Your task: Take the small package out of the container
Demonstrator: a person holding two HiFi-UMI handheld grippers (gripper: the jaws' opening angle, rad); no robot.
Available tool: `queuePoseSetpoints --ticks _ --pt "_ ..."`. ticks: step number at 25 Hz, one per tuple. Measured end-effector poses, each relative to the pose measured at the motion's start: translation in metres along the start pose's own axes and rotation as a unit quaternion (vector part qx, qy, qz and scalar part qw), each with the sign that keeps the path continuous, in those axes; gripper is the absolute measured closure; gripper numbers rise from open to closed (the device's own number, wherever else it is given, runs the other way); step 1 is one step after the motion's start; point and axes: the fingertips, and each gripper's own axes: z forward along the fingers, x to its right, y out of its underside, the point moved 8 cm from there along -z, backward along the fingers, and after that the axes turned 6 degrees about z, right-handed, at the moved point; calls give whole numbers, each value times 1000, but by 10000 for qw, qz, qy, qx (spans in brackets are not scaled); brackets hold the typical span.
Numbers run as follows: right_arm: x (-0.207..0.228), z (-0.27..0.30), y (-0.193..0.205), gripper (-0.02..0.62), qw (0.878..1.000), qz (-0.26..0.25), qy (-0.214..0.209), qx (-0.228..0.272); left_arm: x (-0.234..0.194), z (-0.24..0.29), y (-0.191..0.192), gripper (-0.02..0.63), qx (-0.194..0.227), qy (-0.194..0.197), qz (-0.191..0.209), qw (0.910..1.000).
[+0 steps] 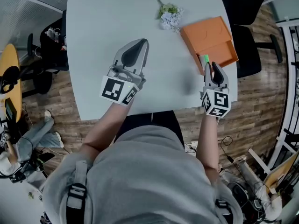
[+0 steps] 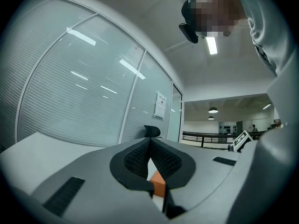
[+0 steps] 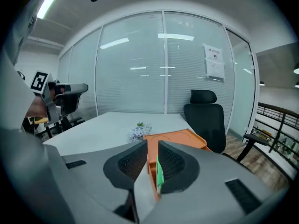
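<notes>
head view: white table (image 1: pixel 107 22) with an orange container (image 1: pixel 212 34) at its far right. a flower sprig (image 1: pixel 169 15) lies just beside the container's far-left corner. the small green package (image 1: pixel 204 59) stands at the container's near end; which compartment cannot be told. the right gripper (image 1: pixel 211 66) points at it, tips just short of the package, with no contact evident. the left gripper (image 1: pixel 141 43) hangs over bare table, well apart from the container.

left gripper view: the pads meet at the tips, so the jaws are pressed together with nothing between them. a sliver of the orange container shows through the notch below the tips, some way beyond them.

right gripper view: the jaws are all but pressed together, with only a thin slit between the pads and nothing pinched. the slit lines up on the container's near wall. the green package shows upright against the edge of the right-hand pad, judged to be beyond the tips. an office chair (image 3: pixel 205 111) stands behind the table.

assessment: the step in hand is the approach to the package. extraction is not begun — the package is in the container. the next move calls for the jaws to spread enough to straddle the package, advance over its top edge, close, then lift clear of the wall. risk: the thin package may slip, or the container may drag along — the left gripper stands too far off to steady it.
</notes>
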Motion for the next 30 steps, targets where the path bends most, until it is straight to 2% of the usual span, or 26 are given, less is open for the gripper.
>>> queuePoseSetpoints --ticks 6,9,19,24,30 --pt "11 16 28 531 9983 -228 86 -520 2 3 8 587 -125 11 -17 9999" --pt "15 21 36 454 9968 -252 116 -748 4 5 10 586 -181 31 -31 9998" --pt "26 33 57 449 9935 -98 172 -1121 4 8 17 588 -260 41 49 9996" --pt "30 30 53 480 9945 -33 244 -1023 5 7 17 588 -260 25 83 9996" --pt "21 9 11 485 9991 -74 211 -373 6 -1 7 586 -172 30 86 9998"
